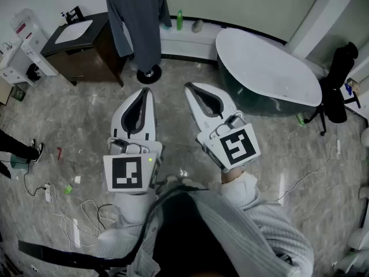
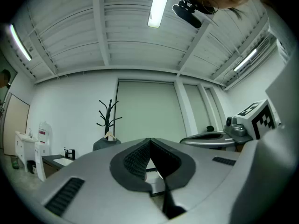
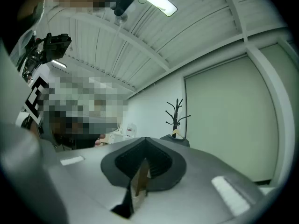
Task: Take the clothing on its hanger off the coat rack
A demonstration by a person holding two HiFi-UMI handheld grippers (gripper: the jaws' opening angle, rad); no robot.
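Note:
A grey garment (image 1: 137, 16) hangs on a wooden hanger from a black coat rack, whose round base (image 1: 149, 74) stands on the marble floor at the far wall. My left gripper (image 1: 147, 91) and right gripper (image 1: 189, 87) are held side by side, short of the rack and pointing toward it. Both are shut with nothing between the jaws. In the left gripper view the rack (image 2: 108, 113) stands far off with the hanger (image 2: 109, 135) and garment (image 2: 105, 144) just above the shut gripper (image 2: 149, 141). The right gripper view shows the rack (image 3: 176, 112) and garment (image 3: 175, 140) beyond the shut gripper (image 3: 145, 140).
A dark vanity with a white sink (image 1: 79, 36) stands left of the rack. A white bathtub (image 1: 268, 68) sits to the right, with a black chair (image 1: 337, 82) beyond it. Cables (image 1: 69, 212) lie on the floor at the lower left. A person's foot (image 1: 23, 150) shows at the left edge.

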